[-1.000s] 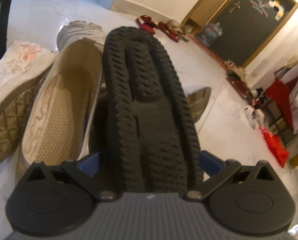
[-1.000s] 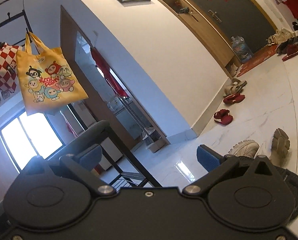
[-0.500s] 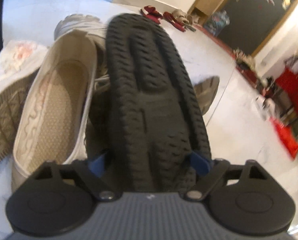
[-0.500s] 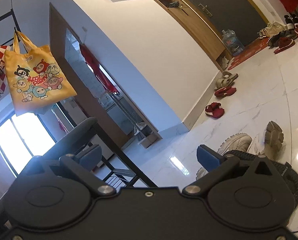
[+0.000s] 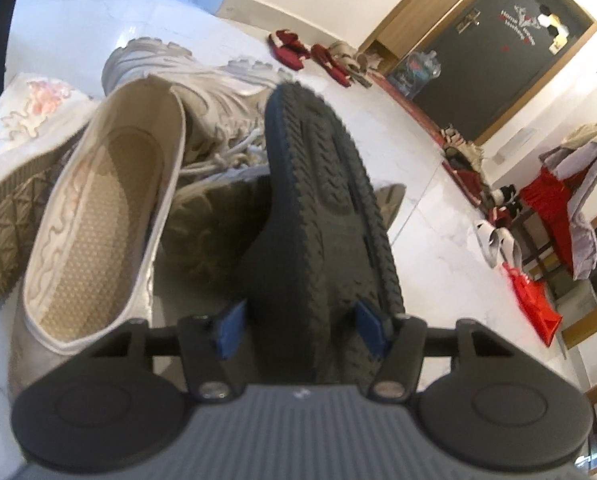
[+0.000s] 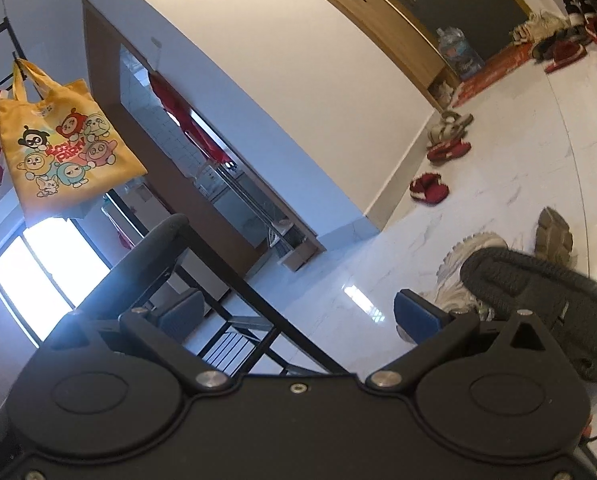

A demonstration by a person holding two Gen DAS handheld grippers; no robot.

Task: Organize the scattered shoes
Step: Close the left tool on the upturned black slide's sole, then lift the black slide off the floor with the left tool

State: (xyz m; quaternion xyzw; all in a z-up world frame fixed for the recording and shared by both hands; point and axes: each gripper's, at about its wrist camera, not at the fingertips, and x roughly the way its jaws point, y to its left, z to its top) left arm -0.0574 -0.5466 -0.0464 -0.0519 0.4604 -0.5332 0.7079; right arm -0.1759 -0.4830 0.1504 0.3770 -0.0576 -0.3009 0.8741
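Note:
My left gripper (image 5: 300, 330) is shut on the heel end of a black shoe (image 5: 326, 208), held sole up and tilted. It hangs over a pile on the white floor: a cream slip-on shoe (image 5: 98, 216), a white embroidered shoe (image 5: 14, 148) on its side, and a beige chunky sneaker (image 5: 218, 100). My right gripper (image 6: 298, 314) is open and empty, raised and pointing toward the wall. The black shoe (image 6: 546, 300) and the beige sneaker (image 6: 474, 248) also show low on the right in the right wrist view.
Red slippers (image 5: 294, 46) and beige sandals (image 5: 350, 54) lie along the far wall. More shoes (image 5: 464, 152) sit by the dark door (image 5: 502, 40). A water jug (image 5: 418, 70) stands near it. A black table frame (image 6: 234, 280) and a yellow tote bag (image 6: 62, 140) are on the right gripper's left.
The black shoe has tilted and swung to the right in my left gripper, which has closed tighter on its heel. The right gripper has turned a little, bringing more floor and the black shoe into view.

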